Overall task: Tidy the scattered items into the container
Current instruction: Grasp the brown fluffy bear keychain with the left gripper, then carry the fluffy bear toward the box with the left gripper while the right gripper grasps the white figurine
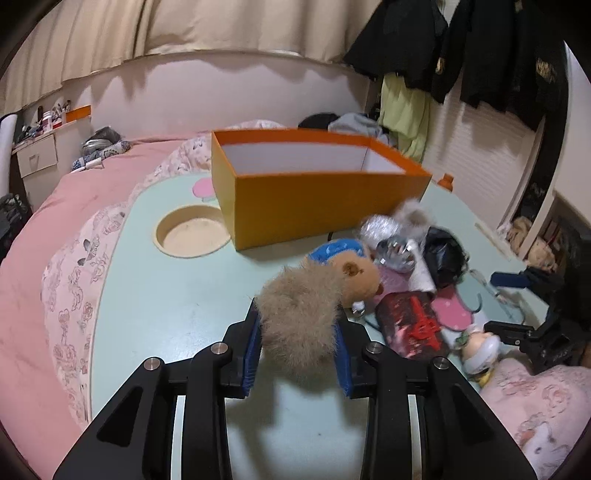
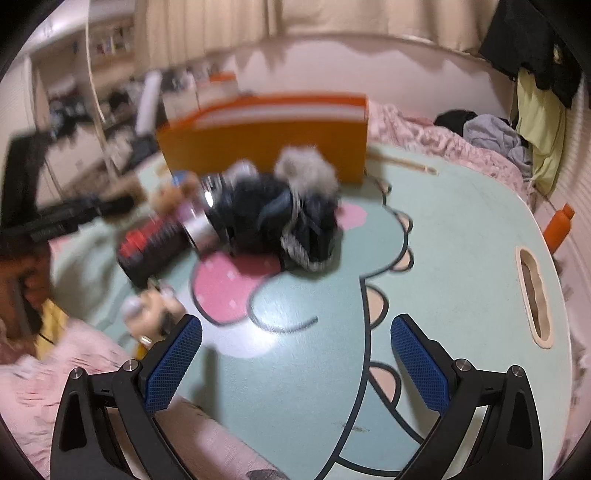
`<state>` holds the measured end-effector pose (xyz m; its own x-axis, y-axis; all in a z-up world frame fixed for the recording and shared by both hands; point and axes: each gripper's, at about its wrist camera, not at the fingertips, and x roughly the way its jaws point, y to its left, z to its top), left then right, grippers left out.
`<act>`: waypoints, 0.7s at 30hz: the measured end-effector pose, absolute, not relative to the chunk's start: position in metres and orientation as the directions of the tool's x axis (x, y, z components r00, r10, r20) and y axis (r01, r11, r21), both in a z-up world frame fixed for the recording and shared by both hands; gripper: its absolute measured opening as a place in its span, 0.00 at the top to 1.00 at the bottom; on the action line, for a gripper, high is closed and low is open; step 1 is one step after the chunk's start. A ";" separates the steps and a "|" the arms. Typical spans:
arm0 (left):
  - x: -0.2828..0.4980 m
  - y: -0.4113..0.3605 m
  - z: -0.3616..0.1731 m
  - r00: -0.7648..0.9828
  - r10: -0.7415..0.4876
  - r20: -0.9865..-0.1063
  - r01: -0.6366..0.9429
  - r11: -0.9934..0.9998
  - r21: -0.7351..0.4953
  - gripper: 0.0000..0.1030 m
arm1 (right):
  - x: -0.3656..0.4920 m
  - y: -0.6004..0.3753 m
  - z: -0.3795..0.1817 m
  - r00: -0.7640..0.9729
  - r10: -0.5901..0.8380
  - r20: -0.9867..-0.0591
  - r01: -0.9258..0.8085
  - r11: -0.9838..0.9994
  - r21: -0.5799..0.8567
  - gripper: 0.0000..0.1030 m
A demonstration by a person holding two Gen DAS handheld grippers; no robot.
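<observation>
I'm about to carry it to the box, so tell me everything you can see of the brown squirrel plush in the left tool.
The squirrel plush is tan and fluffy, with a big bushy tail of long fur and a smoother brown head showing one small ear. The left tool has its blue pads pressed on the tail, its jaws closed most of the way. The head points away towards the pile, next to a blue item. Its underside is hidden, so whether it touches the green table is unclear. The orange box stands open beyond it.

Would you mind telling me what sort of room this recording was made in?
Most likely a bedroom: a low cartoon-printed table sits on a bed with pink bedding, curtains hang behind it, and dark clothes hang on the wall.
</observation>
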<state>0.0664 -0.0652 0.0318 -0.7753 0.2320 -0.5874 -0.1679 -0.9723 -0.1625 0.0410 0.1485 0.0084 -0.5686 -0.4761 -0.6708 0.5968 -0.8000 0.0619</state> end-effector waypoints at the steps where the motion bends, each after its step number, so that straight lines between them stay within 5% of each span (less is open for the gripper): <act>1: 0.070 -0.067 0.035 -0.787 0.231 -0.573 -0.162 -0.972 -0.170 0.66 | 0.044 0.153 0.016 -0.576 -0.516 -0.634 0.609 -0.788 0.088 0.00; 6: 0.078 -0.070 0.048 -0.814 0.231 -0.533 -0.156 -0.971 -0.182 0.66 | 0.059 0.138 0.034 -0.489 -0.653 -0.579 0.751 -0.652 0.102 0.07; 13: 0.080 -0.062 0.057 -0.826 0.256 -0.503 -0.183 -0.965 -0.190 0.66 | 0.052 0.079 0.014 -0.317 -0.581 -0.749 0.856 -0.515 0.038 0.32; 15: 0.078 -0.058 0.057 -0.824 0.261 -0.503 -0.189 -0.963 -0.190 0.66 | 0.046 0.080 0.012 -0.299 -0.590 -0.750 0.852 -0.520 0.070 0.60; 21: 0.069 -0.051 0.058 -0.818 0.286 -0.499 -0.206 -0.956 -0.209 0.66 | 0.032 0.092 0.014 -0.298 -0.625 -0.721 0.825 -0.548 0.134 0.60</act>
<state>0.0690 -0.0510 0.0581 -0.8183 0.2858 -0.4986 -0.2063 -0.9558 -0.2094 0.0317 0.0924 0.0140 -0.2982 -0.6253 -0.7211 0.8254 -0.5484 0.1343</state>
